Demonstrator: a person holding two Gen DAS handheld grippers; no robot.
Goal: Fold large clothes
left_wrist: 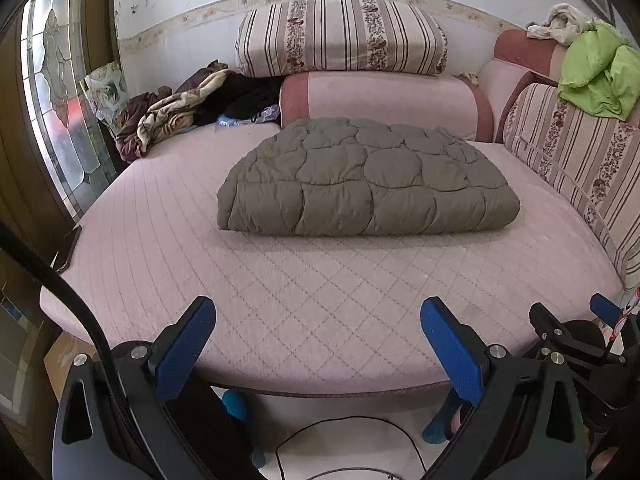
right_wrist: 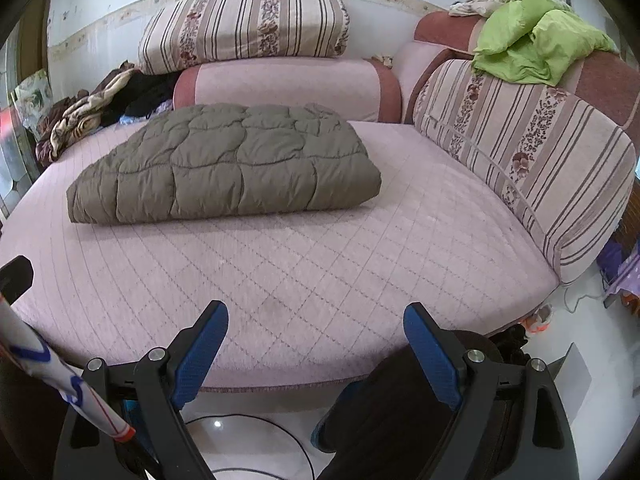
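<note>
With both grippers (left_wrist: 318,344) (right_wrist: 316,350) spread wide and empty, better to reach toward 12 o'clock, then pinch the thick near edge of the coat (left_wrist: 366,178) deeply.

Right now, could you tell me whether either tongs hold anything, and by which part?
Nothing is held: left tongs and right tongs are open, short of the folded quilt.

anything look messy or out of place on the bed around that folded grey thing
The folded grey quilted garment itself lies neat and flat on the pink mattress. The odd spots are a crumpled heap of brown and cream clothes at the far left corner and a green garment dumped loosely over the striped backrest.
</note>
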